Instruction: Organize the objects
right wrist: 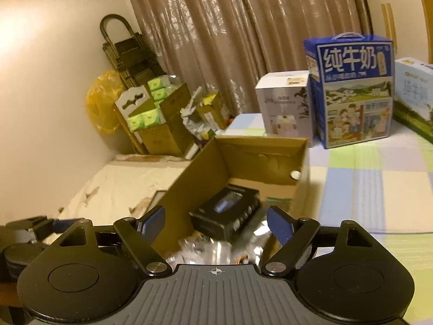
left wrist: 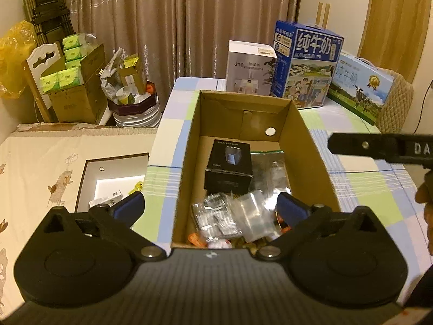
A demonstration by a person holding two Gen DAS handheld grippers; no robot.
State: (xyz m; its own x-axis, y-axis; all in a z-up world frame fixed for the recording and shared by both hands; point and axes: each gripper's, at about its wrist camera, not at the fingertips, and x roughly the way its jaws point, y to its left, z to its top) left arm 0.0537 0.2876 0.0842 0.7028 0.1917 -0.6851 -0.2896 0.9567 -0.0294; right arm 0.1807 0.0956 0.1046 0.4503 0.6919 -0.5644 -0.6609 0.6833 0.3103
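An open brown cardboard box [left wrist: 305, 146] stands on the checked tablecloth. Inside lie a small black product box [left wrist: 230, 166], clear plastic bags [left wrist: 238, 214] and some orange bits near the front. My left gripper [left wrist: 209, 207] hovers above the box's near end, open, with nothing between its blue pads. The same cardboard box [right wrist: 194, 178] and black product box [right wrist: 227, 215] show in the right wrist view. My right gripper [right wrist: 215, 224] hangs open over the box's near right part, holding nothing. The right tool's black body [left wrist: 379, 149] crosses the left wrist view at right.
A white carton [left wrist: 250, 67], a blue milk carton [left wrist: 305, 65] and a lighter milk carton [left wrist: 360, 86] stand at the table's far side. Left of the table is a bed sheet with a flat framed tray [left wrist: 113, 178]. Cartons of green tissue packs [left wrist: 67, 81] sit beyond.
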